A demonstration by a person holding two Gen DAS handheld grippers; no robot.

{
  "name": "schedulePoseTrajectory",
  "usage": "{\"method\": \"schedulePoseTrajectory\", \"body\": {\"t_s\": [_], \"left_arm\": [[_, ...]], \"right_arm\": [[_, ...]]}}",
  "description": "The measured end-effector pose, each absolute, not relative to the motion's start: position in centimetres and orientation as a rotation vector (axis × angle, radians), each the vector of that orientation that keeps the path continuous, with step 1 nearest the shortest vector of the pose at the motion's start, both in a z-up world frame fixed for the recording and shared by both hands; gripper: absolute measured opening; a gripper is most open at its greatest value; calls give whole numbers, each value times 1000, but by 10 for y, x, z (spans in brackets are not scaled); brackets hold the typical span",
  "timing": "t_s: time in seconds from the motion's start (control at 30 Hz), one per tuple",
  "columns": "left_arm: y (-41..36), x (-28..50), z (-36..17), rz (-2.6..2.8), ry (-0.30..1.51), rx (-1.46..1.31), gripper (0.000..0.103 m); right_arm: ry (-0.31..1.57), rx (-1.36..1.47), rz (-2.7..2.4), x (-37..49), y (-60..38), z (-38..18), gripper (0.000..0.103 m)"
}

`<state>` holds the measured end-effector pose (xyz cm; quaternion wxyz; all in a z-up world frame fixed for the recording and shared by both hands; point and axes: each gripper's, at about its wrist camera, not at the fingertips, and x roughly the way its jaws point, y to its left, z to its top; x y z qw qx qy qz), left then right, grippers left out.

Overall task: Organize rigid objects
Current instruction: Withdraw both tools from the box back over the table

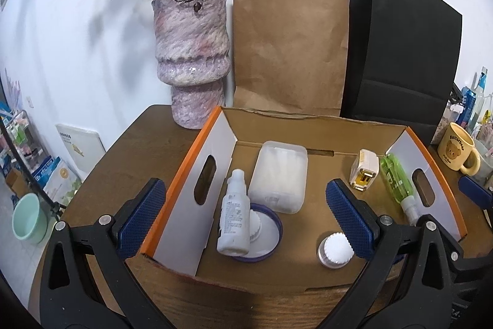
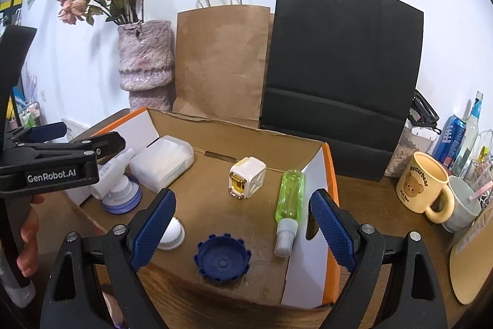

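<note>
An open cardboard box (image 1: 323, 125) (image 2: 234, 128) with orange edges stands on the wooden table. In it lie a white bottle (image 1: 232, 215) on a blue round tub (image 1: 271, 236), a translucent plastic case (image 1: 279, 176), a white cap (image 1: 335, 248), a white-and-yellow charger (image 2: 246, 178), a green spray bottle (image 2: 288, 205) and a blue scalloped cap (image 2: 223, 256). My left gripper (image 1: 246, 218) is open and straddles the box's left wall, holding nothing. My right gripper (image 2: 243, 232) is open above the blue cap and touches nothing.
A purple vase (image 1: 191, 60) with dried roses, a brown paper bag (image 1: 289, 51) and a black paper bag (image 2: 342, 67) stand behind the box. At the right are a yellow mug (image 2: 422, 184), a grey cup, cans and bottles. A hand (image 2: 27, 239) holds the left gripper.
</note>
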<state>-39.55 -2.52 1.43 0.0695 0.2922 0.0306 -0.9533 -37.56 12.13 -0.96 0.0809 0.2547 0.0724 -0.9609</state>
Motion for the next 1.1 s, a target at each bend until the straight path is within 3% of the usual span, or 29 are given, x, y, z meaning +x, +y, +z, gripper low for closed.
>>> {"method": "schedulePoseTrajectory", "body": {"t_s": [1.1], "left_arm": [[-25, -320, 2, -2875, 103, 930, 103]], "right_arm": [[232, 770, -2820, -290, 121, -19, 93]]}}
